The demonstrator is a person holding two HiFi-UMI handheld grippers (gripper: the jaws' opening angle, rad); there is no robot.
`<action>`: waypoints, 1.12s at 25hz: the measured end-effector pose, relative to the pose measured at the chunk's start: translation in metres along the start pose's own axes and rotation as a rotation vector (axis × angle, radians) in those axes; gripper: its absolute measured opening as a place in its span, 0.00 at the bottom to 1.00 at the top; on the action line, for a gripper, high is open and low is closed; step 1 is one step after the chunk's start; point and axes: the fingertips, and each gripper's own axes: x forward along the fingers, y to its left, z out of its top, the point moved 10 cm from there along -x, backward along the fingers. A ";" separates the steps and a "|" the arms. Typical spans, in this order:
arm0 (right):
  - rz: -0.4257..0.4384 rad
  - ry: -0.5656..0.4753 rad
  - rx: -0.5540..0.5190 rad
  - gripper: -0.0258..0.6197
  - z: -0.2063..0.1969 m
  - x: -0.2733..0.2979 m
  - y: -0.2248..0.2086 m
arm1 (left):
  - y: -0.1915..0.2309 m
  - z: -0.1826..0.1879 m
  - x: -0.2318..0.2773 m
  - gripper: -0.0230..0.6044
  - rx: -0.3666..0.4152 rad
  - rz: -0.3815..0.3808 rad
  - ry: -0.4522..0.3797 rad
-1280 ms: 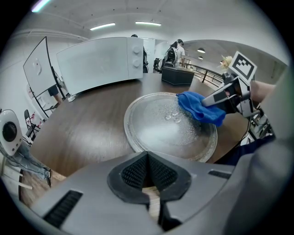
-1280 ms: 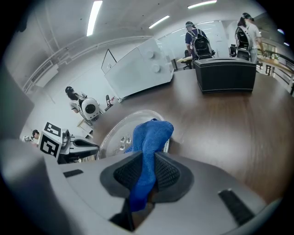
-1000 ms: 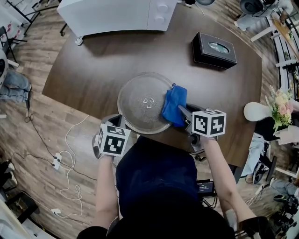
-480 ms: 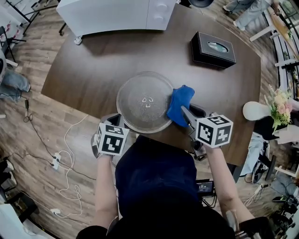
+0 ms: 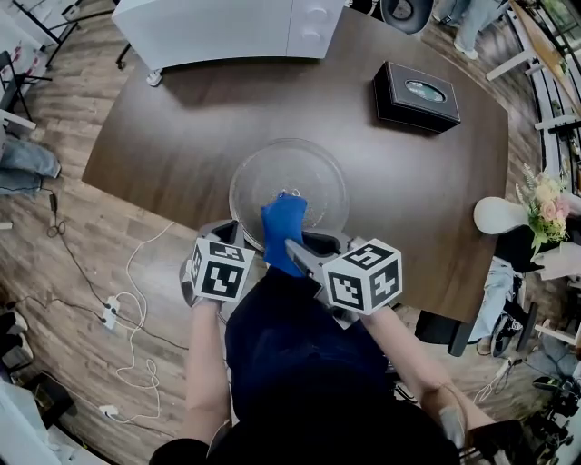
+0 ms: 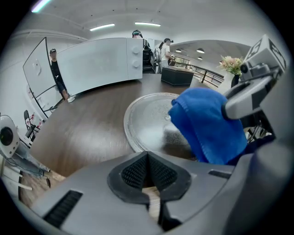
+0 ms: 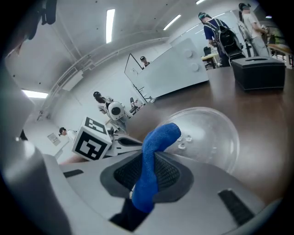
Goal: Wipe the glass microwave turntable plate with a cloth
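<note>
Blue cloth [image 7: 158,137] was clamped between the fingers of my right gripper [image 7: 147,170], its length pointing straight ahead of them onto the glass plate [image 7: 216,137]. My left gripper [image 6: 148,170] held its fingers together, empty, just short of the rim.

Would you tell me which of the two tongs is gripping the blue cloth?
The right tongs, shut on the blue cloth; the left tongs are shut on nothing.

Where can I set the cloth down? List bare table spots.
Bare table lies between the plate and the microwave, left of the plate, and between plate and black box. The near edge is crowded: left gripper, right gripper and cloth meet there.
</note>
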 end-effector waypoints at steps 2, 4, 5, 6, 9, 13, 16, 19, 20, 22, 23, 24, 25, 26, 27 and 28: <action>0.038 0.026 -0.008 0.13 -0.006 0.015 0.013 | 0.001 0.000 0.000 0.04 0.001 -0.002 -0.002; 0.057 0.055 -0.017 0.13 -0.012 0.029 0.021 | 0.001 0.000 0.000 0.04 0.000 -0.001 -0.003; 0.057 0.071 -0.018 0.13 -0.016 0.035 0.021 | 0.001 0.000 0.000 0.04 0.000 -0.001 -0.003; 0.049 0.085 -0.014 0.13 -0.019 0.040 0.020 | 0.001 0.000 0.001 0.04 0.001 -0.001 -0.003; 0.005 0.121 0.007 0.13 -0.029 0.049 0.007 | 0.001 0.000 0.001 0.04 0.003 -0.002 -0.004; -0.028 0.130 0.040 0.13 -0.036 0.048 -0.008 | 0.001 -0.001 0.000 0.04 0.002 -0.004 -0.007; -0.032 0.124 0.064 0.13 -0.037 0.045 -0.012 | 0.002 -0.001 0.000 0.04 -0.002 -0.003 -0.008; -0.043 0.124 0.073 0.13 -0.037 0.040 -0.016 | 0.002 -0.001 0.000 0.04 -0.003 -0.006 -0.006; -0.048 0.124 0.073 0.13 -0.037 0.038 -0.018 | 0.002 -0.001 0.000 0.04 -0.003 -0.006 -0.006; -0.057 0.125 0.072 0.13 -0.037 0.032 -0.023 | 0.002 0.000 0.000 0.04 0.000 -0.005 -0.008; -0.062 0.126 0.071 0.13 -0.038 0.029 -0.026 | 0.003 0.000 0.000 0.04 0.001 -0.005 -0.008; -0.067 0.128 0.070 0.13 -0.038 0.025 -0.029 | 0.003 0.000 0.000 0.04 0.000 -0.005 -0.007; -0.072 0.129 0.070 0.13 -0.038 0.022 -0.032 | 0.003 0.000 -0.001 0.04 -0.002 -0.006 -0.006; -0.078 0.130 0.071 0.13 -0.038 0.018 -0.035 | 0.004 0.000 -0.001 0.04 -0.004 -0.008 -0.006; -0.087 0.130 0.071 0.13 -0.038 0.014 -0.038 | 0.004 0.000 -0.001 0.04 -0.005 -0.009 -0.005; -0.097 0.129 0.072 0.13 -0.038 0.010 -0.042 | 0.003 -0.001 0.000 0.04 -0.004 -0.010 -0.003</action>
